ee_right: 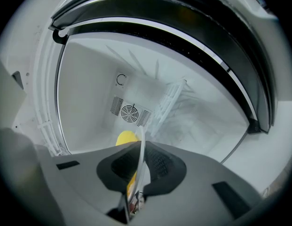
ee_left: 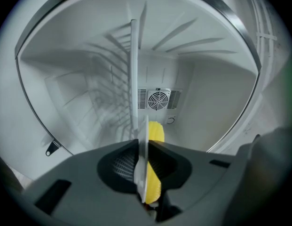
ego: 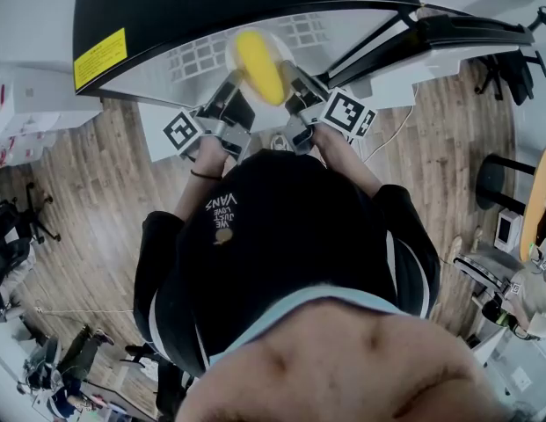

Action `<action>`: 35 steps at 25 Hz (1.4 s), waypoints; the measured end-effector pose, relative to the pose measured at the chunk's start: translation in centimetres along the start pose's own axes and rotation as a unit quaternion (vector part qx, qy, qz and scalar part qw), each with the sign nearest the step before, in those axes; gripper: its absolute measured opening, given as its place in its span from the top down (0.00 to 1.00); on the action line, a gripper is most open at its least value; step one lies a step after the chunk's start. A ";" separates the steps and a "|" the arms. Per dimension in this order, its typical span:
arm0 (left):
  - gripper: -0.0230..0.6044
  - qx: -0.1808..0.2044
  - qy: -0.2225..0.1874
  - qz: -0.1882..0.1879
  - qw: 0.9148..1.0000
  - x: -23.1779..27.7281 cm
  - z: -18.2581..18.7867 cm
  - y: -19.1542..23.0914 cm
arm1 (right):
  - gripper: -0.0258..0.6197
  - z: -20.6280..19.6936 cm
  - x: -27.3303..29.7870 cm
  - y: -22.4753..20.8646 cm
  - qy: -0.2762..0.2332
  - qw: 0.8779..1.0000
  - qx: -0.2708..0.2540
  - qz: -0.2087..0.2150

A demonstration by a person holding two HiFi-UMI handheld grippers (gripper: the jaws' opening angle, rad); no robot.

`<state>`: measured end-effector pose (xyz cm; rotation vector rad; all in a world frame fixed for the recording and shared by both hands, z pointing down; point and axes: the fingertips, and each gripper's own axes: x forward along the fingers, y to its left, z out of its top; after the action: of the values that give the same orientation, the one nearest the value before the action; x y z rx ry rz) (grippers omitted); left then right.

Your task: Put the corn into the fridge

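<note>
The left tongs (ee_left: 142,149) and right tongs (ee_right: 140,150) each clamp the plate (ee_left: 142,173) bearing 1 corn (ee_left: 156,133) at the fridge (ee_left: 211,102) mouth; setting it inside remains outstanding.

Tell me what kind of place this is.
Likely an office or lab workspace rather than a home kitchen: a wood-plank floor, a black office chair at the left, and an open fridge with a fan grille on its back wall.
</note>
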<state>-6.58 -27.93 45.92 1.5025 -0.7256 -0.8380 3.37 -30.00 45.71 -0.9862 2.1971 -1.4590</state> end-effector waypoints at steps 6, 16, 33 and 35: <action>0.89 -0.020 -0.006 0.000 1.000 0.2 0.1 0.0 | 0.92 0.5 0.5 -0.1 0.005 1.000 -0.003 0.003; 0.89 -0.050 -0.032 0.005 0.998 0.6 0.3 0.0 | 0.92 1.3 1.3 -0.1 0.007 1.000 -0.005 0.014; 0.89 -0.075 -0.066 0.016 0.995 1.3 0.1 0.2 | 0.91 2.5 1.5 0.0 0.001 1.000 -0.005 0.031; 0.89 -0.077 -0.069 0.017 0.995 1.3 0.1 0.2 | 0.86 2.8 1.6 0.1 0.000 0.999 -0.004 0.034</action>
<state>-5.93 -29.11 46.03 1.3017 -0.7684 -0.9570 3.87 -32.98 44.61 -0.9047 2.2155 -1.4204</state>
